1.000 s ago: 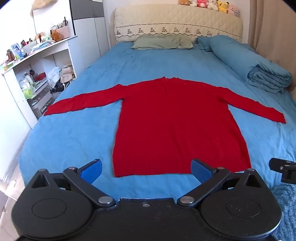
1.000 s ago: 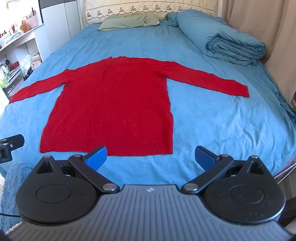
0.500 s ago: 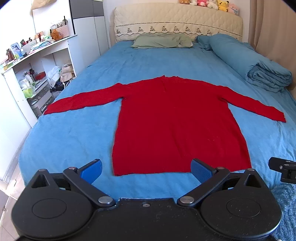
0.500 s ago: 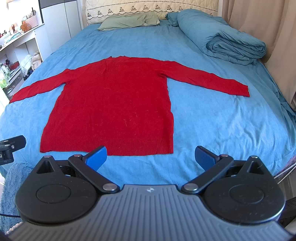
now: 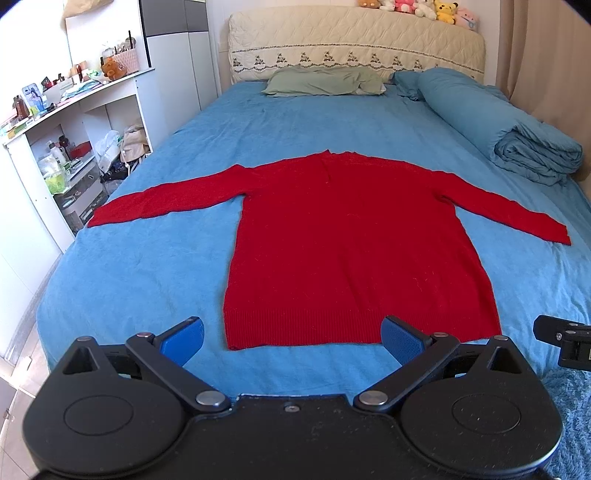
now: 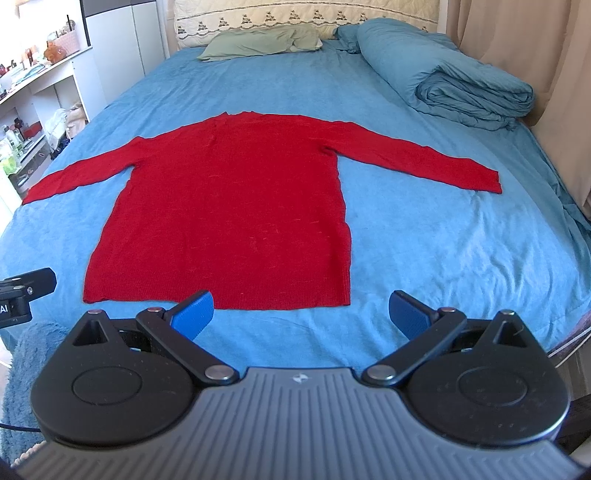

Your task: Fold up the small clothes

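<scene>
Looking from the left wrist view: red long-sleeved sweater (image 5: pixel 351 251) spread flat on the blue bedsheet (image 5: pixel 147 266), both sleeves stretched out sideways, neckline toward the headboard (image 5: pixel 354 48), ribbed hem nearest the camera. Left gripper (image 5: pixel 291 338) hanging above the foot of the bed with blue pads (image 5: pixel 183 338) spread wide apart, nothing between them, lined up roughly with the hem's left half. Green pillow (image 5: pixel 325 81) up at the head end, rolled blue duvet (image 5: pixel 517 133) along the right side, plush toys (image 5: pixel 417 9) lined up on top of the headboard, cluttered white shelf unit (image 5: pixel 74 129) off to the left. Bit of the other tool poking in at the right edge.

Switching to the right wrist view: same sweater (image 6: pixel 229 214), hem just past the fingertips. Right gripper (image 6: pixel 301 314) also wide open and holding nothing, left pad (image 6: pixel 195 314) overlapping the hem in frame, though can't tell if actually touching. Duvet (image 6: pixel 461 85) upper right, beige curtain (image 6: pixel 535 74) behind it, pillow (image 6: pixel 258 42) up top.
</scene>
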`<state>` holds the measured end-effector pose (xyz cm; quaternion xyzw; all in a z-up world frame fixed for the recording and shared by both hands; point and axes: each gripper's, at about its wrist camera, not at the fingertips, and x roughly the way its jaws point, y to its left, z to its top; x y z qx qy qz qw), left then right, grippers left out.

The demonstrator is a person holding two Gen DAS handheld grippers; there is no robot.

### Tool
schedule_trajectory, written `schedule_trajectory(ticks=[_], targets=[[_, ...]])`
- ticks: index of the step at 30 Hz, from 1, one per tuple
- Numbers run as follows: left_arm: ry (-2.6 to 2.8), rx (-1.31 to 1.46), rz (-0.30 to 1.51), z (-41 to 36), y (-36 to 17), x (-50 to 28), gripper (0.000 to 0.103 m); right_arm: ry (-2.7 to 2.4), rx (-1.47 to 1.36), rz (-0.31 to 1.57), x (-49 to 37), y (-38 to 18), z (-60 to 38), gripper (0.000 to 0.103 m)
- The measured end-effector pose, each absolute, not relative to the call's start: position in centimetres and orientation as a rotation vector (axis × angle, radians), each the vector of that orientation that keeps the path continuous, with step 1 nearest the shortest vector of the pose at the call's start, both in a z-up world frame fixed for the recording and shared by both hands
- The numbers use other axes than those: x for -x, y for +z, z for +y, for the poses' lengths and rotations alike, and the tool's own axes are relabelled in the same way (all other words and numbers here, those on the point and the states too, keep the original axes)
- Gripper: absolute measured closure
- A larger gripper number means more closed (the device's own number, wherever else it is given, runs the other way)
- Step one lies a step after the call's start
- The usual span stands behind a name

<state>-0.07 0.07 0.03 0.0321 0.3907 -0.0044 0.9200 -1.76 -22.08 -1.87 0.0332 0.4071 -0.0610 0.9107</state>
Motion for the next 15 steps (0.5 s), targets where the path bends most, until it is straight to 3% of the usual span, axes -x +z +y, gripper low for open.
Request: schedule_trajectory(ticks=[15], targets=[[-0.006, -0.062, 0.803, 0.05, -0.02, -0.02, 0.0, -0.111, -0.071, 0.836, 1.97, -1.83, -22.27, 0.0]])
